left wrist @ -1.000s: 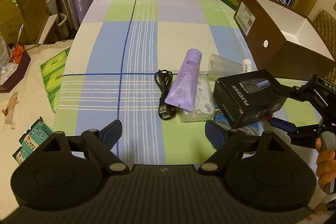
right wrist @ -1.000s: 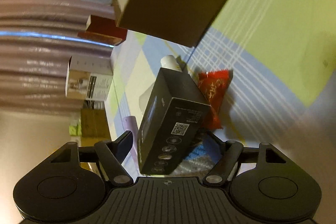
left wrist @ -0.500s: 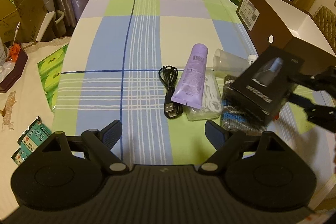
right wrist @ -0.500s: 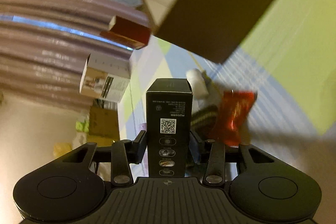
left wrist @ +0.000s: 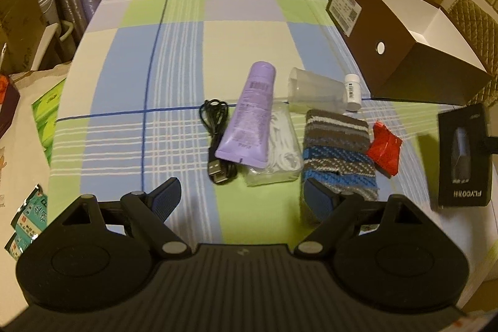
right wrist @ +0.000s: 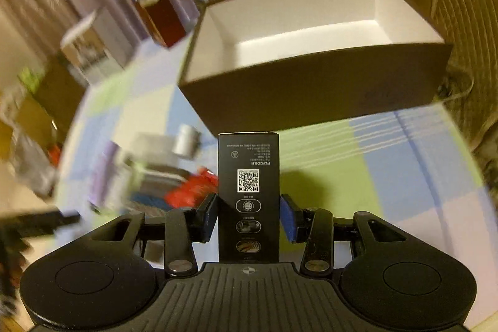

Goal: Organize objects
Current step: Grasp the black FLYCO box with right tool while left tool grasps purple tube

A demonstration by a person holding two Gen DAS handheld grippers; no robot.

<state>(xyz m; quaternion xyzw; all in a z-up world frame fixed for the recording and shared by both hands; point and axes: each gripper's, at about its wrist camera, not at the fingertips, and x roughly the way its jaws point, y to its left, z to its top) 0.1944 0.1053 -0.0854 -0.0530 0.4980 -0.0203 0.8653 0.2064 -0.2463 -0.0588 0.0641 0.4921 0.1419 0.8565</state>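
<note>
The right gripper is clamped on a black FLYCO product box, its blue-padded fingers pressing the two long sides near the box's lower half, so most of the carton stands out ahead of the fingertips. Directly beyond the box's far end sits the open brown storage box, its white interior empty as far as the view shows. The step in hand looks like carrying the carton into that container. To do it well, the person would need to lift the carton's leading end over the near brown wall before moving forward, then lower it flat onto the white floor and only then let the fingers part; the grip sits low on a tall carton, so a knock against the wall could pivot it.

The left gripper hangs with its fingers spread wide and nothing between them. Ahead of its fingertips lie a black USB cable, a lilac tube, a clear bag of white cord, a striped knitted item, a red packet, a clear plastic cup on its side and a small white bottle. None blocks the right gripper's path.
</note>
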